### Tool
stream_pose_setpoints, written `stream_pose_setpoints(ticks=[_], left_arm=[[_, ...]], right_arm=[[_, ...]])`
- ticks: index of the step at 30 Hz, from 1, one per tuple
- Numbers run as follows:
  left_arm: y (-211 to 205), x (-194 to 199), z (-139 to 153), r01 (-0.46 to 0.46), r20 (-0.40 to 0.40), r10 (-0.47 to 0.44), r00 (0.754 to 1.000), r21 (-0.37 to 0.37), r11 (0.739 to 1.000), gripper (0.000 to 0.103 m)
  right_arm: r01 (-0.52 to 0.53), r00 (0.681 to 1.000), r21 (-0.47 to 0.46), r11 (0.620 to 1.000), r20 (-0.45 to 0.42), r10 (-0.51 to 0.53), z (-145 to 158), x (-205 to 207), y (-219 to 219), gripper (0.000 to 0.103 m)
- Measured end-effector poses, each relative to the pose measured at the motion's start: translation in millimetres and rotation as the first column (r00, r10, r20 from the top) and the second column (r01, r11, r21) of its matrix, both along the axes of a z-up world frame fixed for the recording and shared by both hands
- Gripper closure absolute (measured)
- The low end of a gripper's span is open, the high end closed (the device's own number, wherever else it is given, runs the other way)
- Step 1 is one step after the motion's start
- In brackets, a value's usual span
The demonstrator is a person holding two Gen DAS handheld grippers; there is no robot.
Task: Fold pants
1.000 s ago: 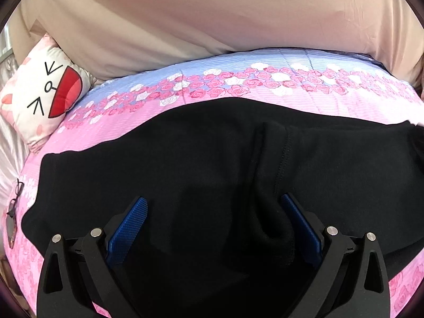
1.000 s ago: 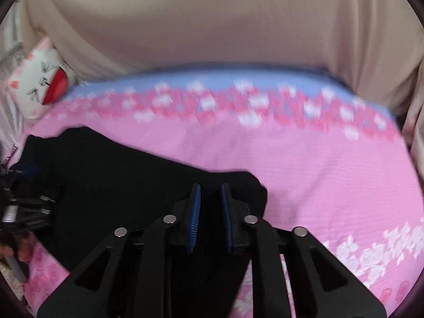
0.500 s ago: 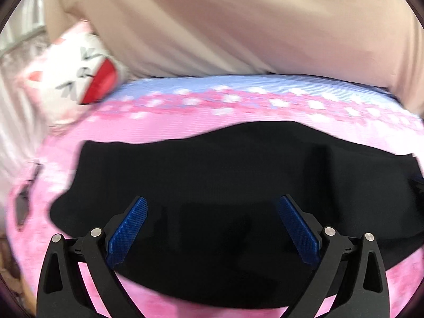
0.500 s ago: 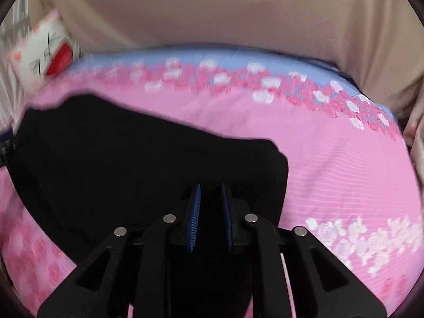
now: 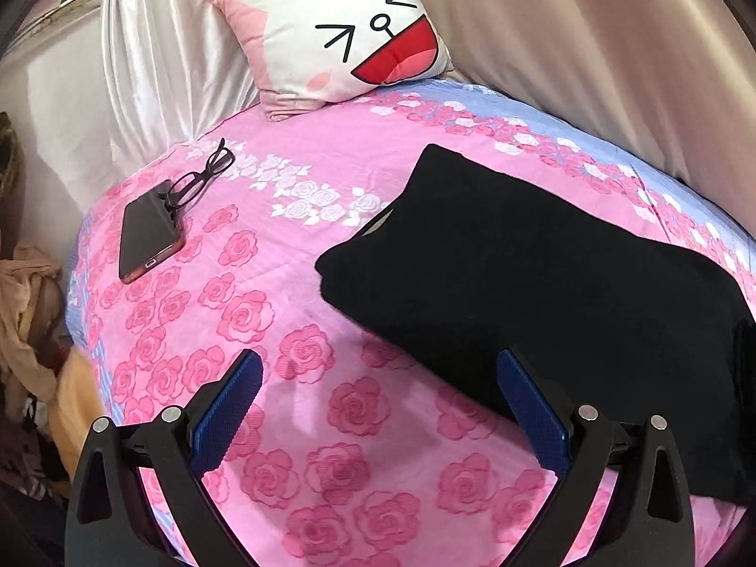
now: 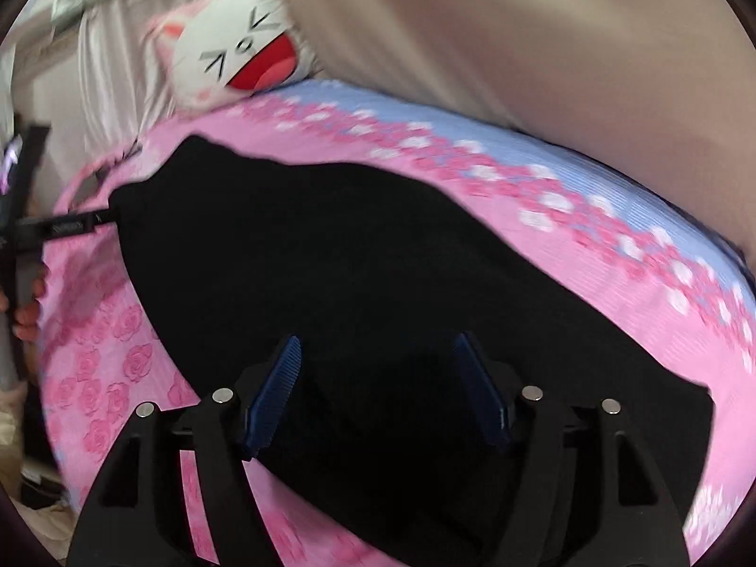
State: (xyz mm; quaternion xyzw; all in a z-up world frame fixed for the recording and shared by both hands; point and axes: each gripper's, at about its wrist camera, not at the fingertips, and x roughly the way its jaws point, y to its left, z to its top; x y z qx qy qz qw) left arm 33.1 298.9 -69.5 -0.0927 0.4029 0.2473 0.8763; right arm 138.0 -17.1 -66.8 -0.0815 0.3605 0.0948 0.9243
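The black pants (image 5: 543,260) lie folded in a flat dark slab on the pink rose bedsheet (image 5: 283,321). My left gripper (image 5: 378,364) is open above bare sheet just left of the pants, with its right finger close to their near edge and nothing between the pads. In the right wrist view the pants (image 6: 354,260) fill the middle. My right gripper (image 6: 378,340) hovers over them with its jaws opening, and the blue pads are apart from the cloth.
A cat-face pillow (image 5: 349,33) leans at the bed's head against silvery drapes. A phone (image 5: 149,231) and black glasses (image 5: 203,182) lie on the sheet at the left. Clothes are piled beyond the left bed edge. A hand (image 6: 28,316) holds a black tool at the right view's left edge.
My right gripper was shut on the pants' edge and has now let go, its jaws spreading. My left gripper swung left off the pants to bare sheet, bringing the phone and glasses into view.
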Motion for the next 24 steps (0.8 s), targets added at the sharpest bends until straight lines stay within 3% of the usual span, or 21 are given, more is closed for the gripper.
stream_pose_setpoints(ticks=[3,5,7,10,12,15,17,21,23,24], left_arm=[[1.7,1.1,-4.6,0.012,-0.006,-0.013,1.0,-0.018,1.0,0.005],[7.5,2.9,-8.6,0.022,0.0,-0.022,1.0,-0.066,0.998,0.005],[14.7,4.3,-11.7,0.028,0.008,-0.027,1.0,-0.119,0.992,0.005],[26.3,6.4,-15.7,0.034,0.043,-0.025,0.999,-0.229,0.973,0.005],[33.7,11.9,-20.0,0.04,0.062,-0.023,0.998,-0.293,0.955,0.005],[39.8,20.7,-17.8,0.007,0.045,0.006,0.999,-0.299,0.954,0.005],[46.9,14.5,-12.1,-0.018,0.075,0.046,0.996,-0.338,0.941,0.005],[63.7,2.8,-11.2,-0.13,0.079,0.167,0.983,-0.346,0.929,0.005],[71.1,6.5,-18.7,-0.151,0.06,0.186,0.981,-0.371,0.916,0.005],[71.2,9.3,-18.9,-0.157,0.066,0.191,0.979,-0.353,0.923,0.005]], right_arm=[[-0.007,1.0,-0.047,0.999,-0.022,0.006,-13.6,17.1,13.2,0.045],[0.005,1.0,-0.036,0.999,-0.031,-0.006,-13.0,26.4,12.5,0.063],[0.017,0.999,-0.043,0.999,-0.035,-0.019,-6.5,28.4,12.7,0.071],[0.006,1.0,-0.003,1.0,-0.026,-0.006,5.5,28.7,13.2,0.073],[0.007,0.999,-0.039,0.999,-0.046,-0.009,-4.5,35.3,18.9,0.062],[0.03,0.999,0.057,0.998,-0.023,-0.029,1.5,24.5,12.0,0.052],[0.041,0.999,0.108,0.993,0.029,-0.044,16.4,6.0,5.1,0.045],[0.136,0.982,0.057,0.989,0.128,-0.143,39.0,-36.8,-19.5,0.037],[0.202,0.966,0.045,0.978,0.158,-0.206,43.8,-54.1,-38.4,0.032],[0.222,0.961,0.046,0.974,0.161,-0.226,44.6,-59.9,-45.8,0.032]])
